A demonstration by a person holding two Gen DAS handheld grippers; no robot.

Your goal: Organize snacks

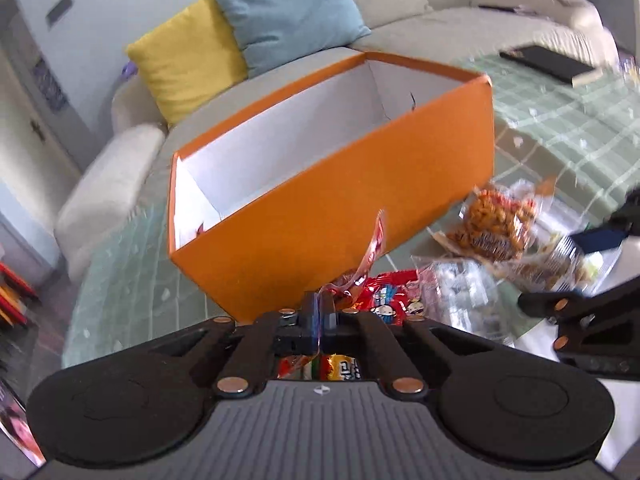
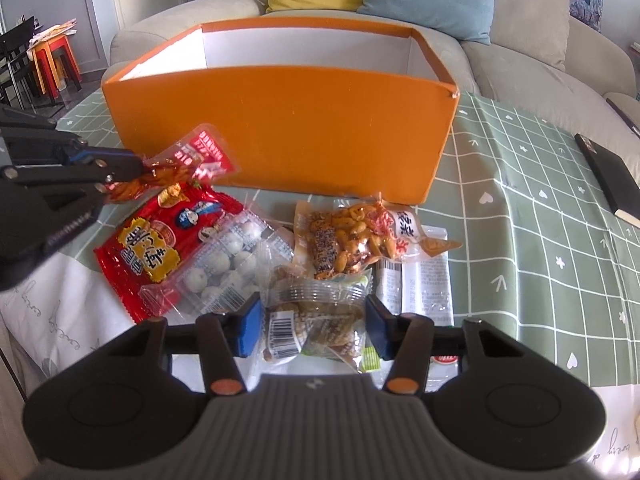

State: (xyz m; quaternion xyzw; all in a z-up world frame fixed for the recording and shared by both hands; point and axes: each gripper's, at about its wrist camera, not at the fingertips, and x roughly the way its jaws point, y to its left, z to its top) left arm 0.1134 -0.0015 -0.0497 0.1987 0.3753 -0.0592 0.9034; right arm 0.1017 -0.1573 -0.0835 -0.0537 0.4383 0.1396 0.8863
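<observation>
An open orange box (image 1: 344, 200) with a white inside stands on the table; it also shows in the right wrist view (image 2: 280, 128). My left gripper (image 1: 318, 312) is shut on a small red and clear snack packet (image 1: 370, 250), held in the air in front of the box; the packet also shows in the right wrist view (image 2: 180, 164). My right gripper (image 2: 312, 324) is open, its blue pads on either side of a clear packet of brown snacks (image 2: 316, 320) lying on the table. A red packet (image 2: 160, 248), a packet of white balls (image 2: 224, 268) and a peanut packet (image 2: 352, 240) lie in front of the box.
The table has a green checked cloth (image 2: 540, 240). A black notebook (image 2: 608, 176) lies at its right. A beige sofa (image 2: 520, 52) with a yellow cushion (image 1: 184, 56) and a blue cushion (image 1: 288, 12) stands behind the box. Red stools (image 2: 52, 60) stand far left.
</observation>
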